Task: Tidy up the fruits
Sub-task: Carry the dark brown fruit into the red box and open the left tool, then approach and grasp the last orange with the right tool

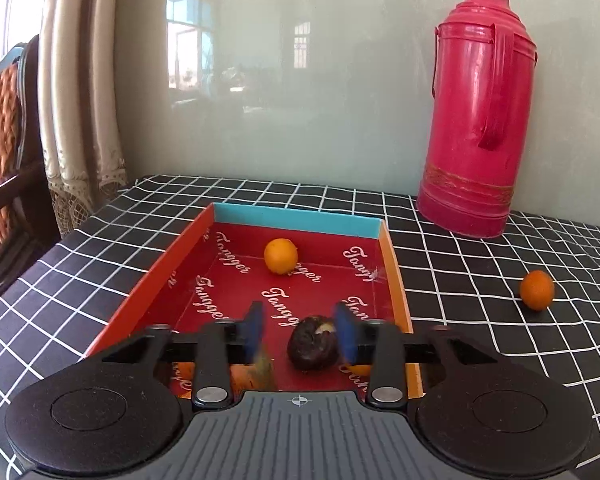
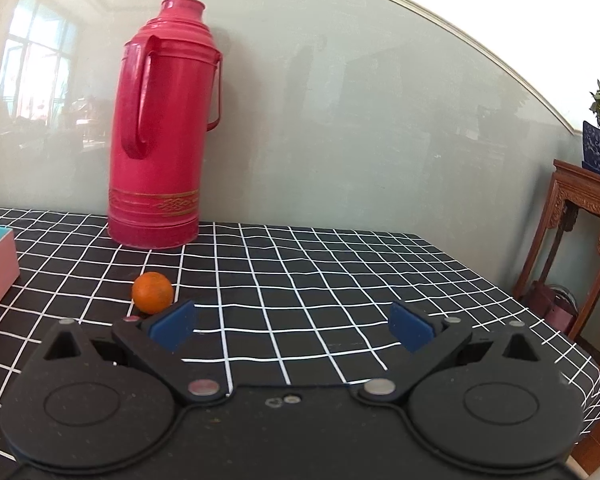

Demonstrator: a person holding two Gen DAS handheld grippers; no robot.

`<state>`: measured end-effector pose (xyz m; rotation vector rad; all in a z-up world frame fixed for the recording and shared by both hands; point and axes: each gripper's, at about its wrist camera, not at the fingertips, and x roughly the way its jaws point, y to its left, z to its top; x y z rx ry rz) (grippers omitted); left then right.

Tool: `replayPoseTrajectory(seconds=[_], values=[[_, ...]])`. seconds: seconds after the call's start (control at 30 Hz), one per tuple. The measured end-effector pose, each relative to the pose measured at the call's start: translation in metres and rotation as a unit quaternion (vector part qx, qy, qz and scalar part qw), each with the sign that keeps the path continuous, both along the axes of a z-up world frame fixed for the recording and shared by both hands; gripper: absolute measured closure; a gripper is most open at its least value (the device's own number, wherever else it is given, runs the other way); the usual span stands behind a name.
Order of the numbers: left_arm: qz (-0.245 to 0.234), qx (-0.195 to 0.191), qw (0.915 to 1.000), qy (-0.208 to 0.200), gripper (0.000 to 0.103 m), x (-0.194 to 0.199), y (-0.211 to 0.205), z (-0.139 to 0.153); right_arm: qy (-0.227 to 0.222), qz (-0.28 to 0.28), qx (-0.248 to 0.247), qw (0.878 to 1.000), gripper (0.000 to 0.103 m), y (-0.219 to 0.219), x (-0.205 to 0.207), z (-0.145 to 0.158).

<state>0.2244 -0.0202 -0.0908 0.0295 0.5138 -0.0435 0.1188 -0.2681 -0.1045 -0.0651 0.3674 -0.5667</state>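
Observation:
A red box point(image 1: 396, 276) with a blue far wall lies on the checked tablecloth. In it are an orange point(image 1: 281, 255) near the far end and a dark brown fruit point(image 1: 312, 342) near the front. My left gripper point(image 1: 302, 332) hangs over the box's near end, open; the dark fruit lies between its blue pads, close to the right one, with a gap on the left. More orange fruit shows partly behind the fingers. A loose orange point(image 1: 537, 290) lies on the cloth right of the box; it also shows in the right wrist view point(image 2: 153, 293), just beyond the left pad of my open, empty right gripper point(image 2: 292, 326).
A tall red thermos point(image 1: 476, 116) stands at the back against the glossy wall, also in the right wrist view point(image 2: 164, 132). A wooden chair point(image 1: 4, 152) and curtain stand left of the table. A carved wooden stand point(image 2: 580, 240) with a potted plant stands past the table's right edge.

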Motion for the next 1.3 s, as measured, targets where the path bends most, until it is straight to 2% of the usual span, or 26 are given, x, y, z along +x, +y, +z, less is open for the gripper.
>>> replayPoseTrajectory(seconds=[0.07, 0.13, 0.23, 0.47, 0.87, 1.3], values=[[0.016, 0.008, 0.9996, -0.021, 0.016, -0.007, 0.002, 0.006, 0.001, 0.003, 0.001, 1.0, 0.006, 0.001, 0.002, 0.0], [0.021, 0.02, 0.9989, -0.038, 0.01, -0.013, 0.002, 0.011, 0.001, 0.007, 0.003, 1.0, 0.006, 0.003, 0.005, 0.0], [0.028, 0.015, 0.9988, -0.036, 0.0, -0.019, 0.008, 0.017, 0.001, 0.015, 0.006, 1.0, 0.006, 0.008, 0.008, -0.001], [0.074, 0.004, 0.9972, -0.005, 0.0, -0.032, 0.037, 0.015, 0.011, 0.047, 0.014, 0.999, 0.006, 0.024, 0.02, -0.004], [0.126, 0.012, 0.992, -0.009, 0.0, -0.05, 0.09, 0.013, 0.037, 0.084, 0.028, 0.995, 0.006, 0.053, 0.048, -0.015], [0.178, 0.018, 0.9838, -0.008, 0.0, -0.06, 0.138, 0.004, 0.063, 0.091, 0.037, 0.993, 0.006, 0.063, 0.092, -0.024]])
